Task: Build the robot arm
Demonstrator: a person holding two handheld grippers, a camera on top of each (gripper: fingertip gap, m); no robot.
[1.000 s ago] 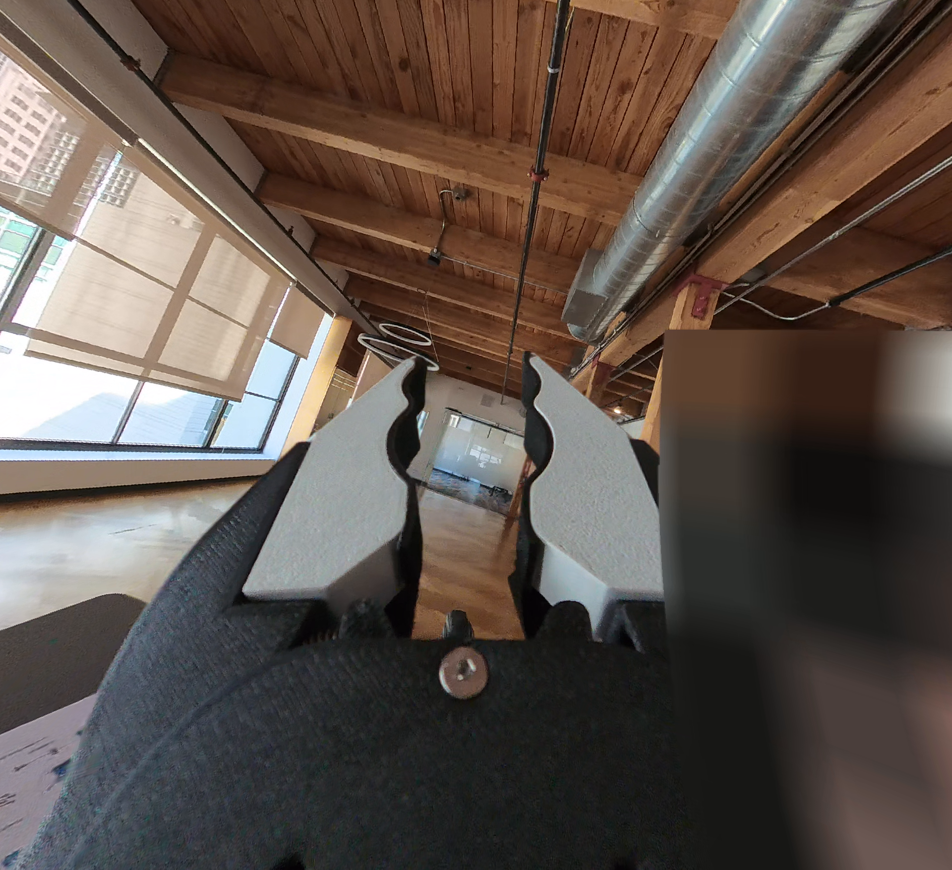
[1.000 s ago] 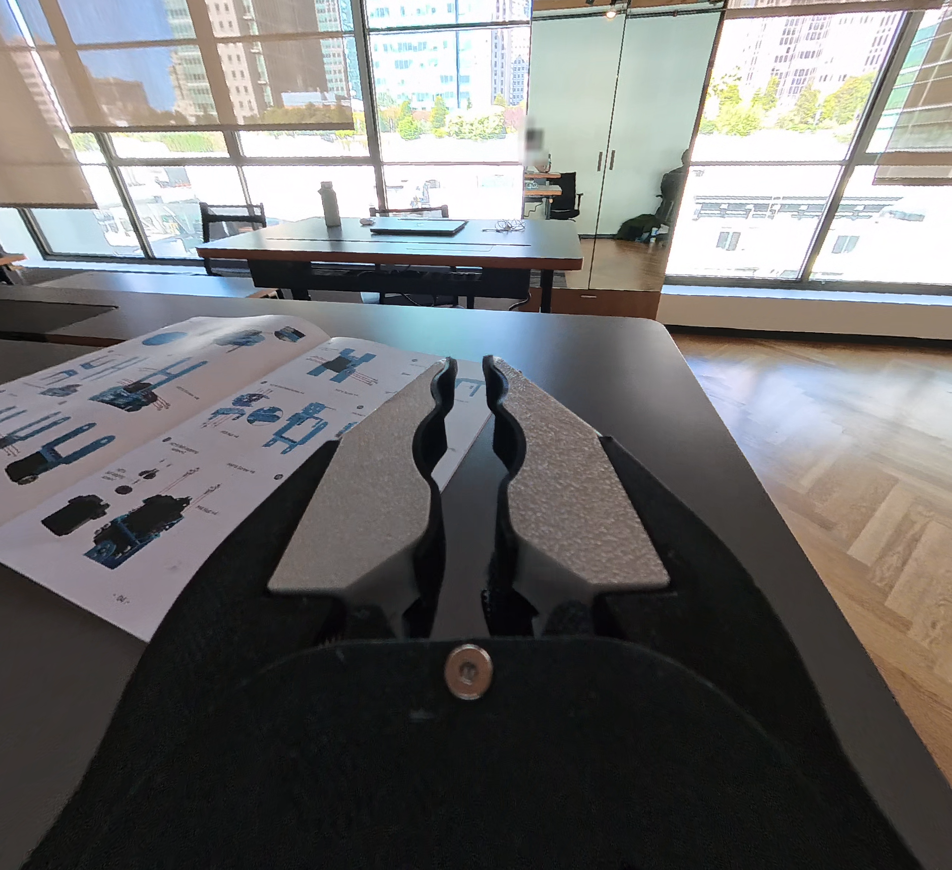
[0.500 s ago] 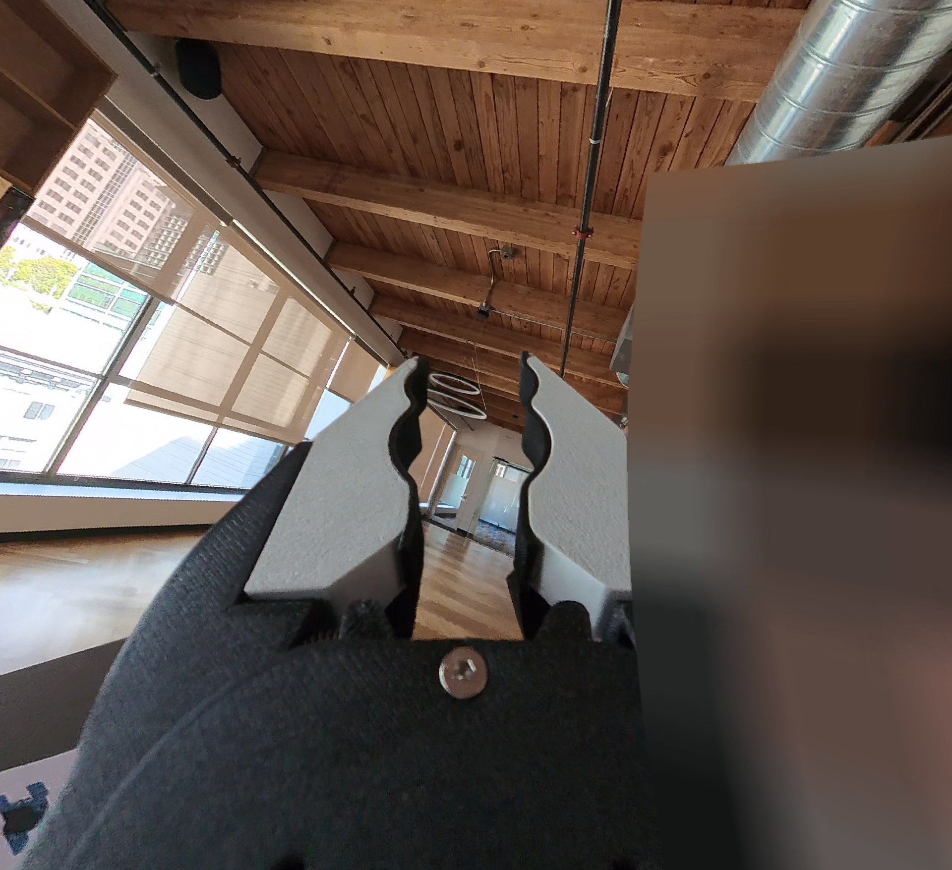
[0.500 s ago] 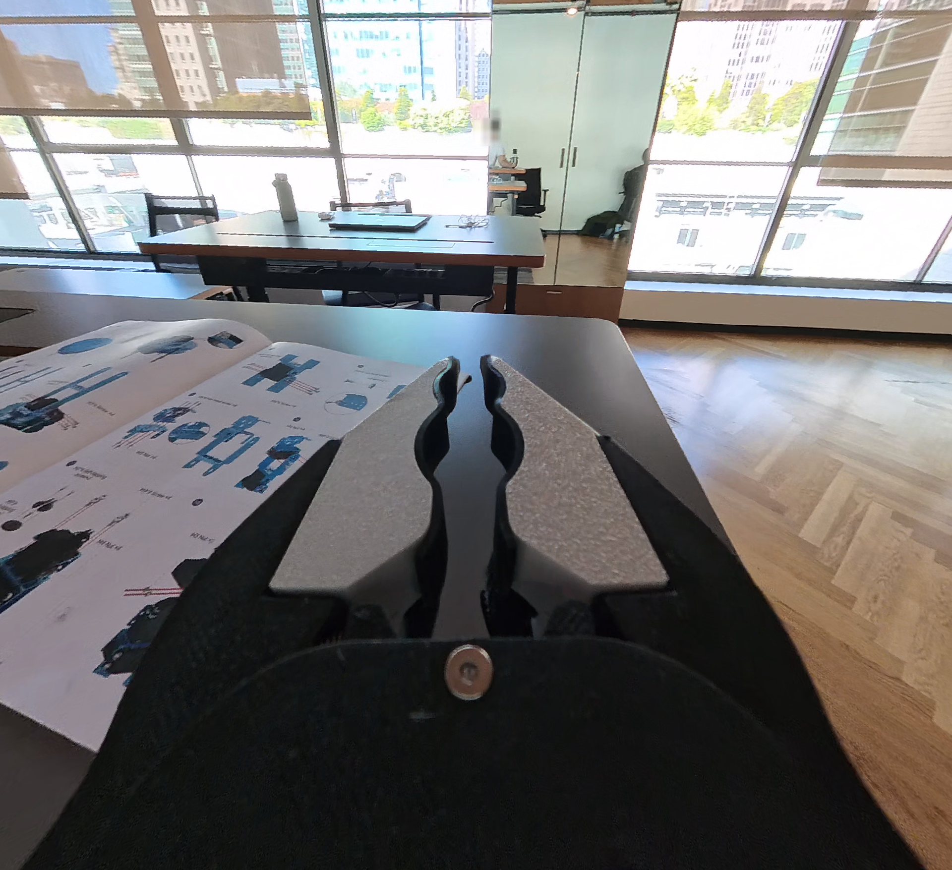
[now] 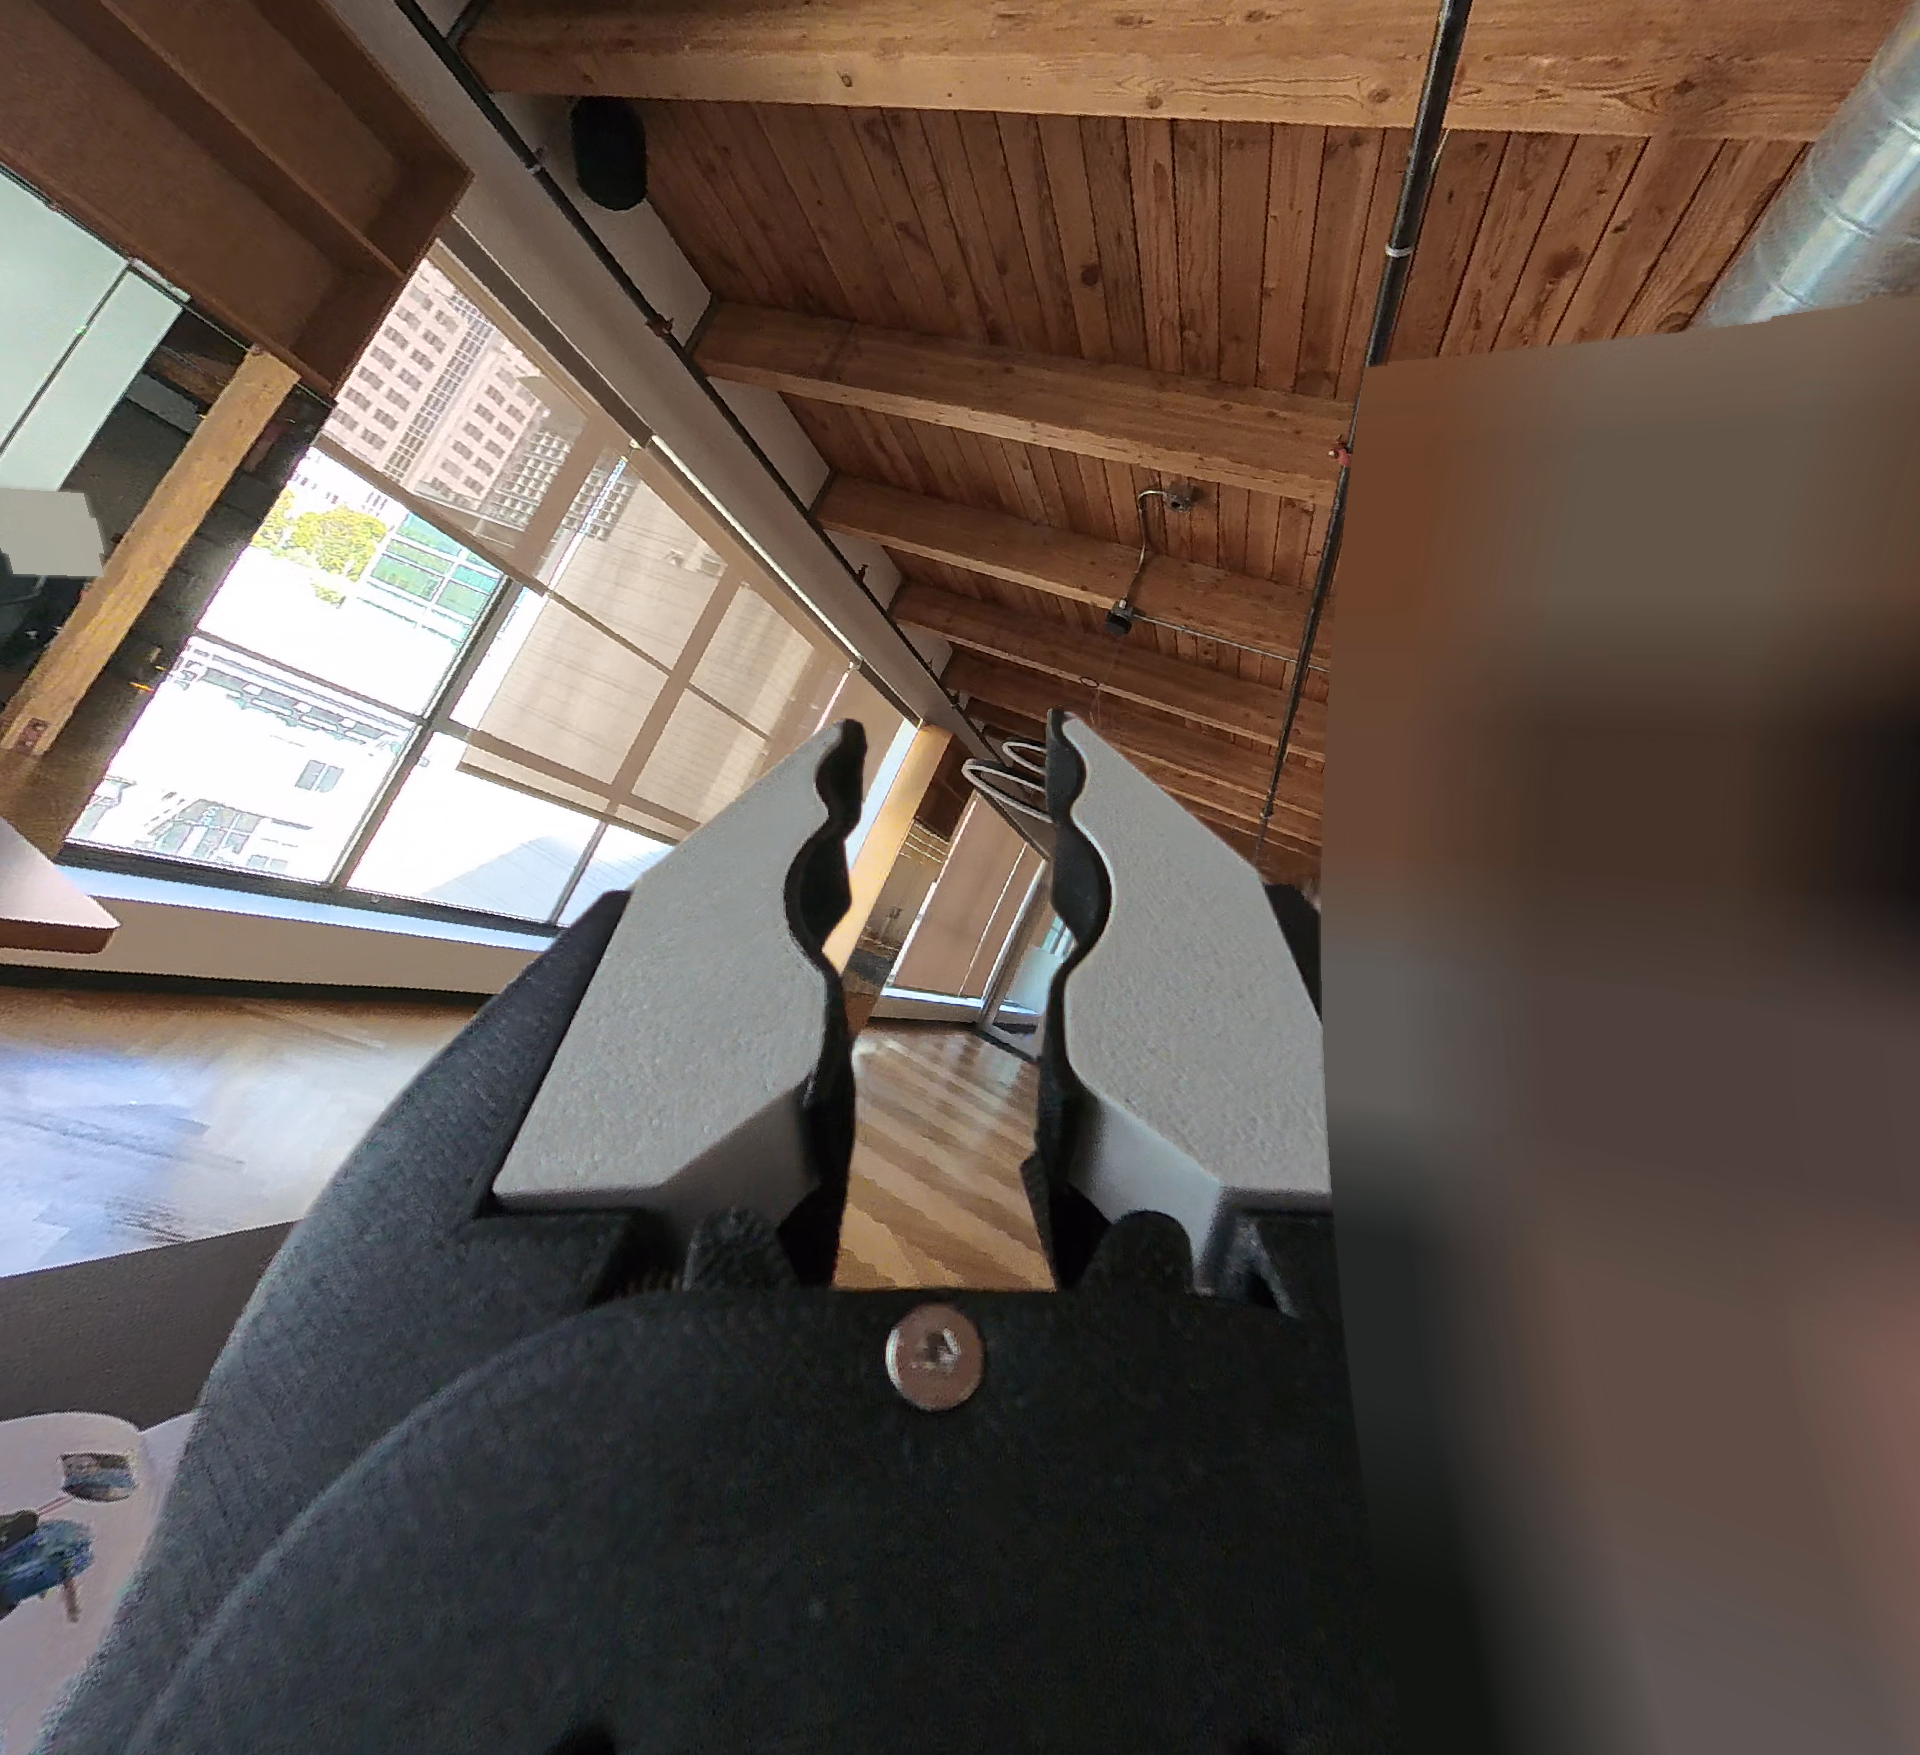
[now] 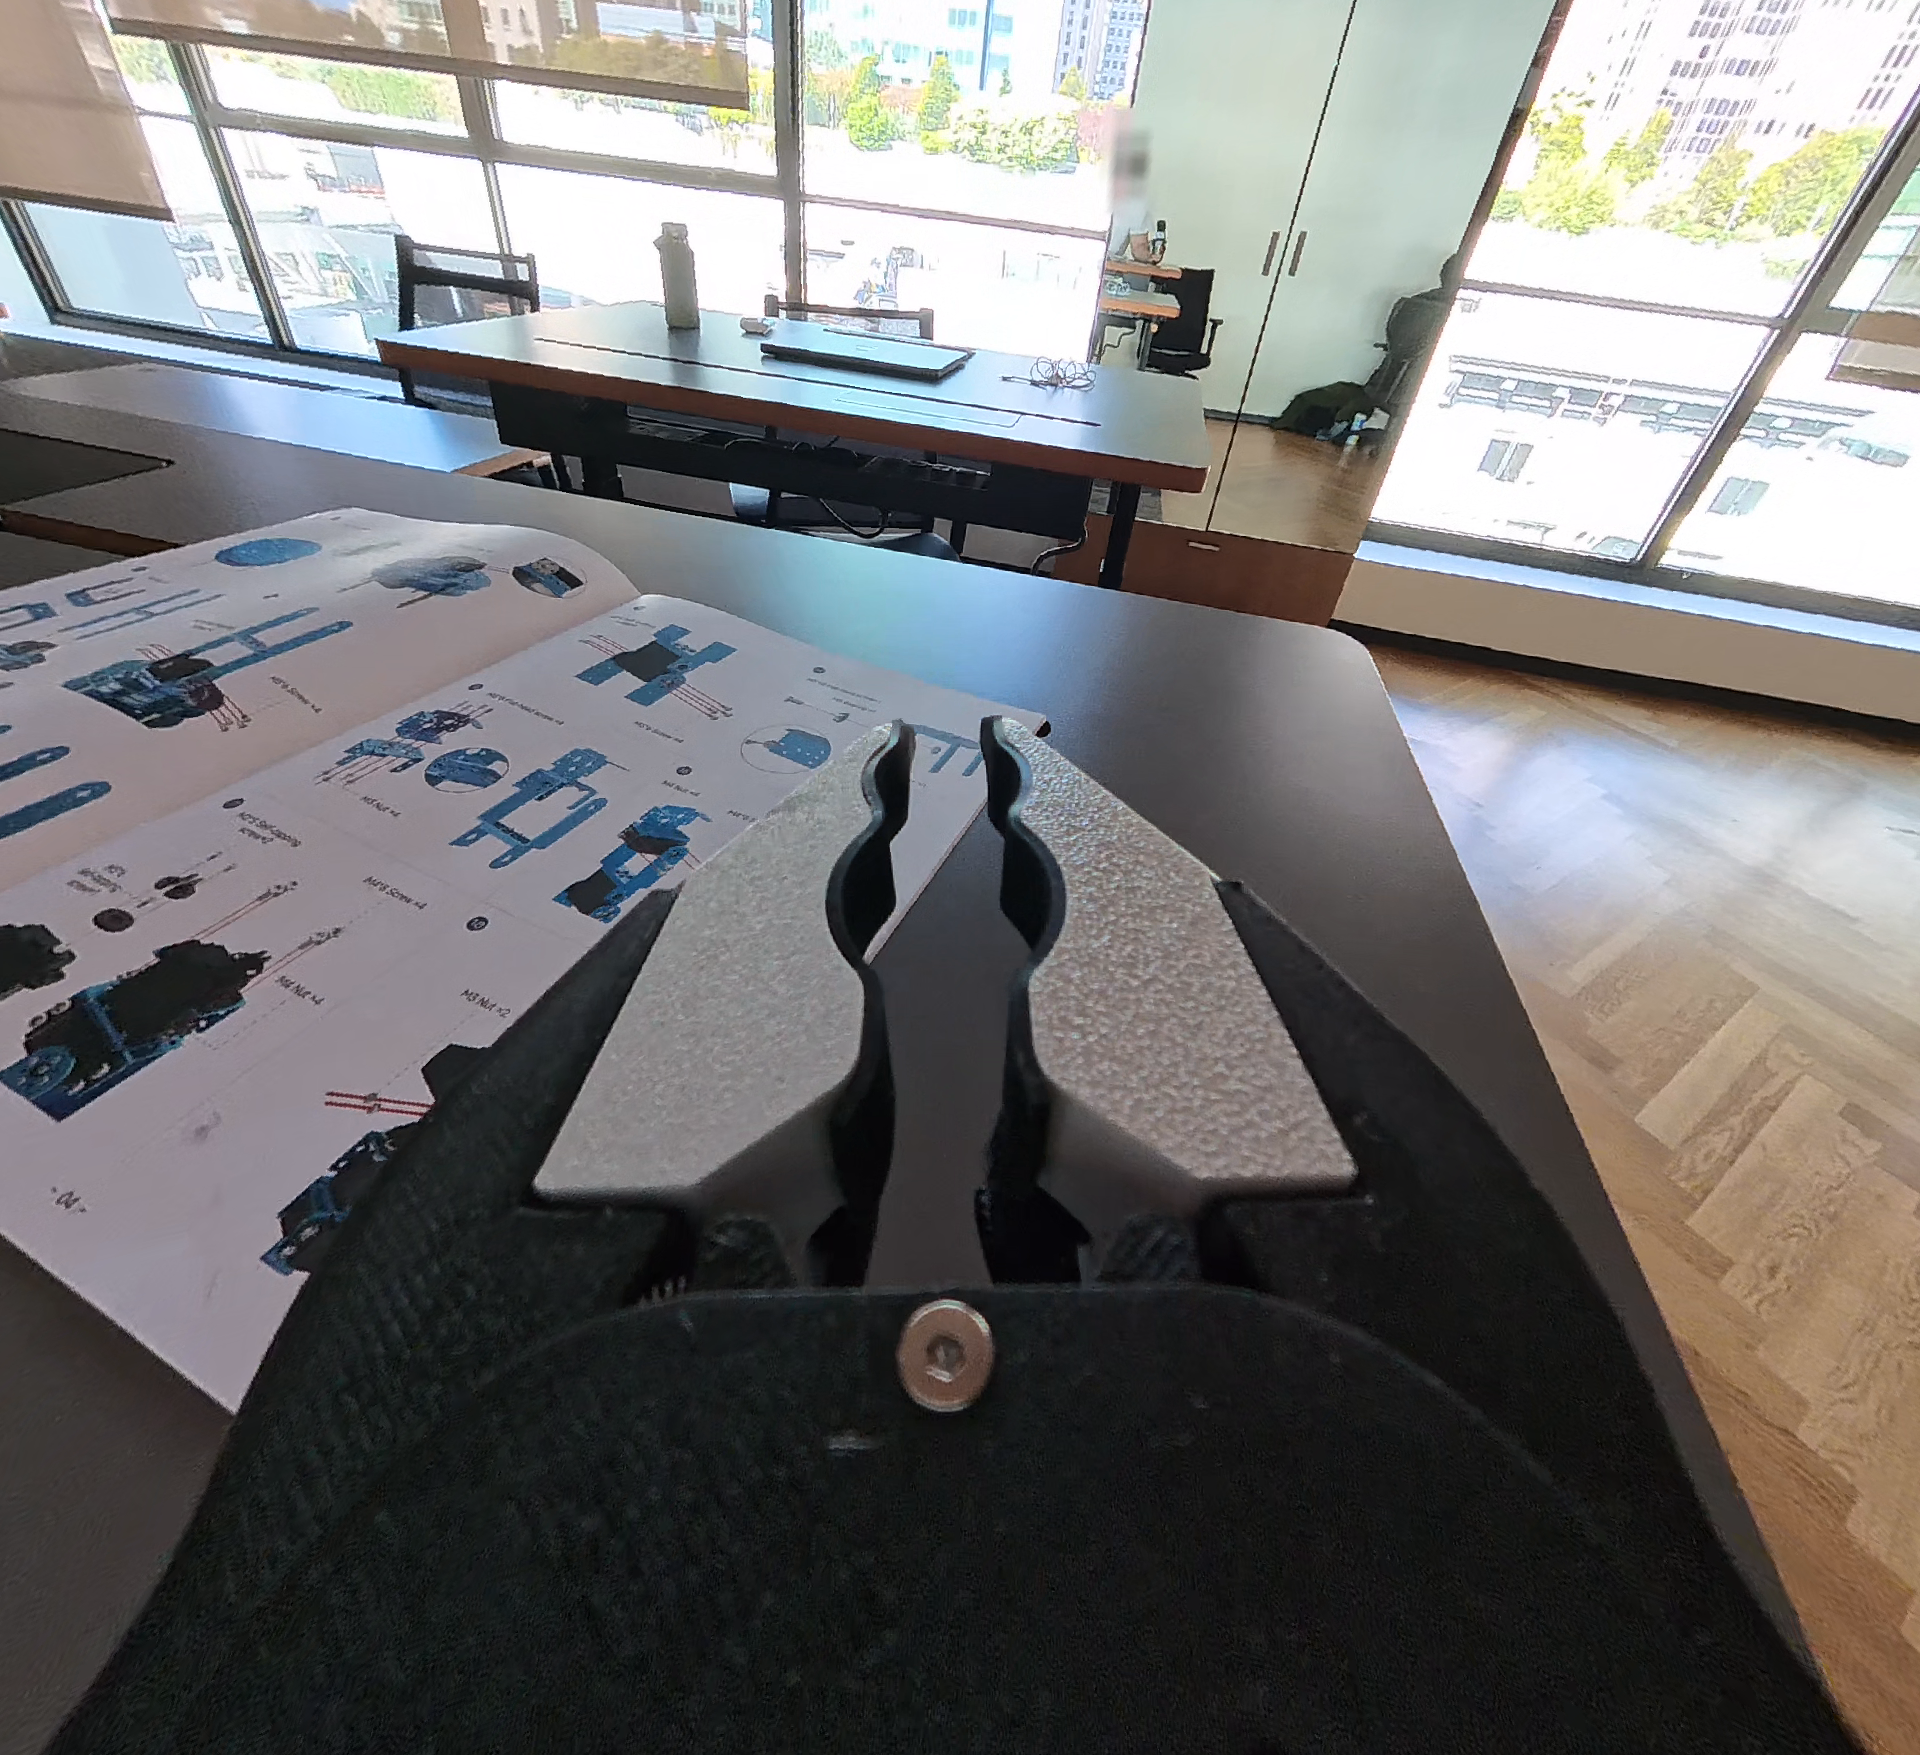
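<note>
Hovering empty right tongs (image 6: 948, 739), slightly parted, over booklet (image 6: 343, 822) corner; left tongs (image 5: 956, 739) spread, skyward, perhaps empty

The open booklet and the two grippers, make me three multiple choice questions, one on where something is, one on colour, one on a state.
1. Where does the open booklet lie?
A. on the dark table
B. on the wooden floor
C. on a chair

2. What colour are most of the booklet's drawings?
A. red
B. blue
C. green

3. How is the left gripper?
A. shut on a pen
B. shut on the booklet
C. open, holding nothing

Answers:
1 A, the pages rest flat on the dark tabletop beside the right gripper.
2 B, the printed parts are blue with some black.
3 C, a clear gap shows between its fingers, which point up toward the wooden ceiling.
</note>
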